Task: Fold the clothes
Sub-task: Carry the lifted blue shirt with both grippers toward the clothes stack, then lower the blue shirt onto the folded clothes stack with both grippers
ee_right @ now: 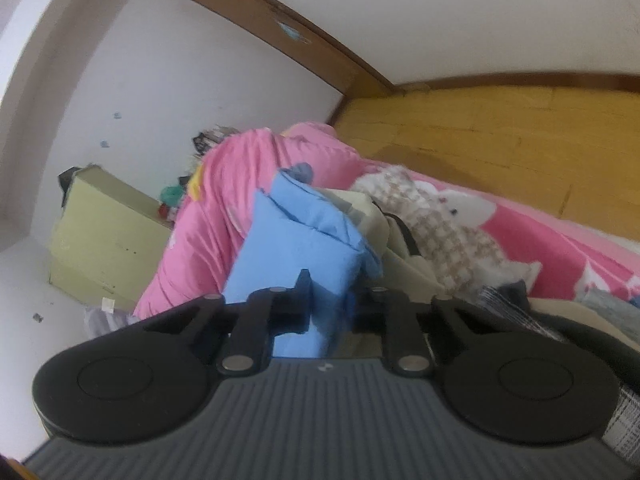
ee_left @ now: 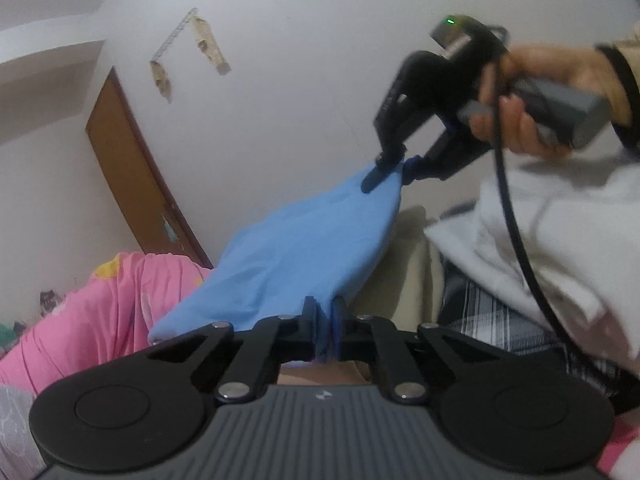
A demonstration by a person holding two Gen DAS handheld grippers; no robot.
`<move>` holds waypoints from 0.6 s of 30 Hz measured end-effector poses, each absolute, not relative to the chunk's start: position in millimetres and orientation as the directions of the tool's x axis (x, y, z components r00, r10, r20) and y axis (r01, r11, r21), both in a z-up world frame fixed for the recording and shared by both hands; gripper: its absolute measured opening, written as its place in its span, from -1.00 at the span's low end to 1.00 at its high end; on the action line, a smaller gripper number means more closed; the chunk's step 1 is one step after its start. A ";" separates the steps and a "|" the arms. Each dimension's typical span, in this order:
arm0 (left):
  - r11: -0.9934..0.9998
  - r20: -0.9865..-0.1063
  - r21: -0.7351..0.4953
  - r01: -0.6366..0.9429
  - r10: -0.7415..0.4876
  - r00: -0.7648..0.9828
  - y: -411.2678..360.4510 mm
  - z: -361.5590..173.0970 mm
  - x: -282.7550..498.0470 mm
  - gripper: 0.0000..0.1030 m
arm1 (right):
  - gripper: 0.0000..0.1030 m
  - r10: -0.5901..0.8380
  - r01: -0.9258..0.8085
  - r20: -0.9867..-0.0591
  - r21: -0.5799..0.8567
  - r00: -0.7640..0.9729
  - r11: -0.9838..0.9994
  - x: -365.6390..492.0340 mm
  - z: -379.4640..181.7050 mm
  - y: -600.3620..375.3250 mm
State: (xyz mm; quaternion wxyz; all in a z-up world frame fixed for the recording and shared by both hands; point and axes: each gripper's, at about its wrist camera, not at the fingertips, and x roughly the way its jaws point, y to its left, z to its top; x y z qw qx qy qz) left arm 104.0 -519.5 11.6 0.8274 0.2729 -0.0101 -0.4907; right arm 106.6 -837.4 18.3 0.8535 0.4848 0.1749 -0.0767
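Observation:
A light blue garment point(ee_left: 296, 248) hangs in the air, stretched between my two grippers. My left gripper point(ee_left: 323, 320) is shut on its near lower edge. My right gripper point(ee_left: 394, 168) shows in the left wrist view, up and to the right, held in a hand and shut on the far corner of the garment. In the right wrist view the blue garment point(ee_right: 296, 240) hangs folded in front of my right gripper point(ee_right: 332, 308), which is shut on its edge.
A pink quilt point(ee_left: 88, 312) lies at the left, and it also shows in the right wrist view point(ee_right: 224, 208). A plush toy point(ee_right: 444, 220) lies on the bed. A yellow-green cabinet point(ee_right: 104, 240) stands by the wall. A wooden headboard point(ee_right: 500, 144) is behind. Plaid and white clothes point(ee_left: 520, 264) lie at the right.

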 end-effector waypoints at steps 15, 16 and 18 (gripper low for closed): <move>0.346 -0.224 0.324 0.880 -0.876 0.427 -499.6 45.6 102.1 -0.94 | -0.84 0.032 0.223 -0.297 0.779 0.954 0.586 71.1 31.5 -823.4; 0.348 -0.217 0.322 0.881 -0.878 0.426 -498.4 47.3 102.2 -0.94 | -0.84 0.033 0.218 -0.293 0.777 0.956 0.591 70.3 33.1 -821.9; 0.352 -0.198 0.324 0.878 -0.882 0.427 -496.4 52.0 102.8 -0.94 | -0.84 0.037 0.204 -0.281 0.776 0.959 0.597 68.9 37.2 -820.1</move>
